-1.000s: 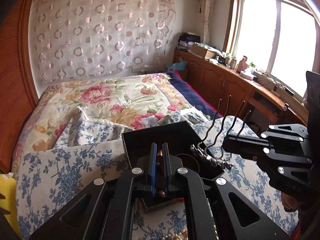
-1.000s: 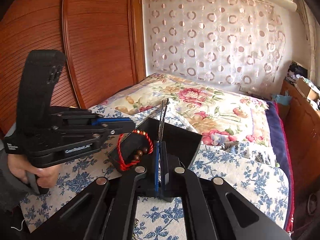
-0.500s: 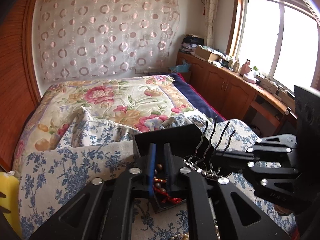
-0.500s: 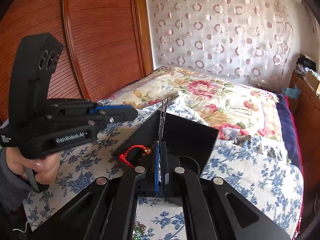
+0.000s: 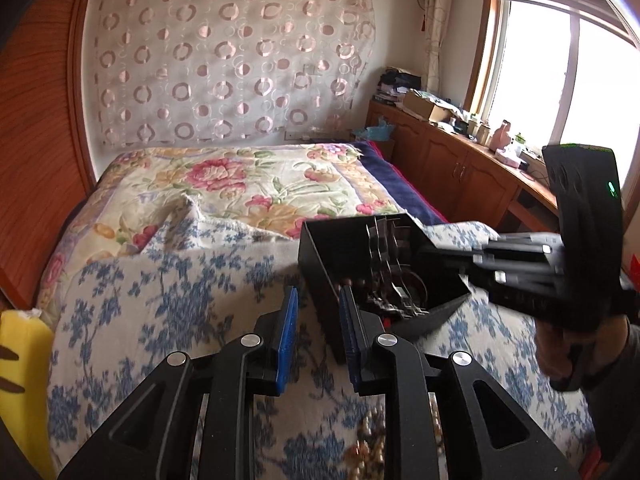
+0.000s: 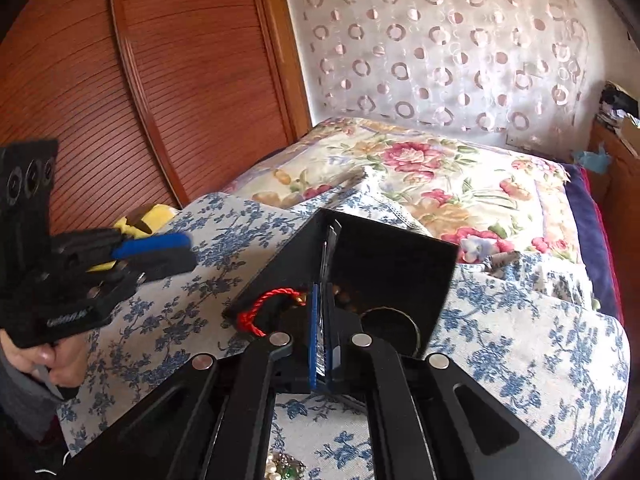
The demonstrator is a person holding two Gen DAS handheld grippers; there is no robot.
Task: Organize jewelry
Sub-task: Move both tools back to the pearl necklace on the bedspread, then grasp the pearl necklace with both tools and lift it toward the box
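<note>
I see a bed (image 5: 224, 200) under a flowered quilt, with a blue-flowered cloth (image 5: 160, 300) spread over its near end. Behind the bed hangs a pale curtain (image 5: 224, 60) with ring patterns. Left of the bed stands a reddish wooden wardrobe (image 6: 180, 80). Right of the bed, low wooden cabinets (image 5: 452, 168) run beneath a bright window (image 5: 560, 80), their top cluttered.

The black box (image 6: 384, 264) lies open, its near corner just ahead of the right jaws. A metal hairpiece (image 5: 386, 276), apparently a wavy-pronged comb, is clamped between those jaws, prongs standing in the box. A red cord bracelet (image 6: 260, 312) with brown beads drapes inside, just left of them.
</note>
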